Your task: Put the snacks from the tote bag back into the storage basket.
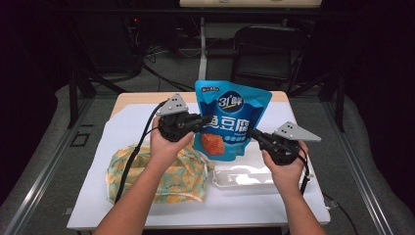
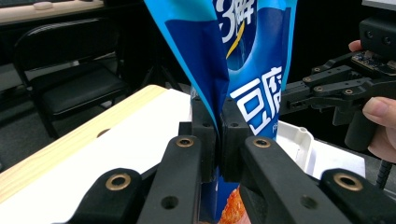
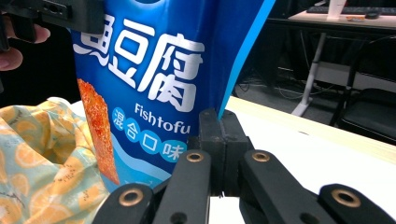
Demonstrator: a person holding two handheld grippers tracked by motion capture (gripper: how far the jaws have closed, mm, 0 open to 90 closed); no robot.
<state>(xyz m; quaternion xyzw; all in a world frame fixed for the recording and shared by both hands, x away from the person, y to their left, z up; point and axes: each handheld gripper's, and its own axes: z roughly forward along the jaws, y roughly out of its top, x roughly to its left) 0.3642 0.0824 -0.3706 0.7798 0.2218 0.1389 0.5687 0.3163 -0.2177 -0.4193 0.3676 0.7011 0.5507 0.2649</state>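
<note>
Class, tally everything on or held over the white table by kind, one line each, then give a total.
Blue snack bag: 1, pinched at its side edges by the left claw and right claw
Orange-print cloth: 1
White tray: 1
Claws: 2
Total: 5

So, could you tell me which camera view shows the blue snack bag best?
The high view: the whole blue snack bag shows upright between the left gripper and right gripper. The left gripper view gives its pinched edge, the right gripper view its printed front.
</note>
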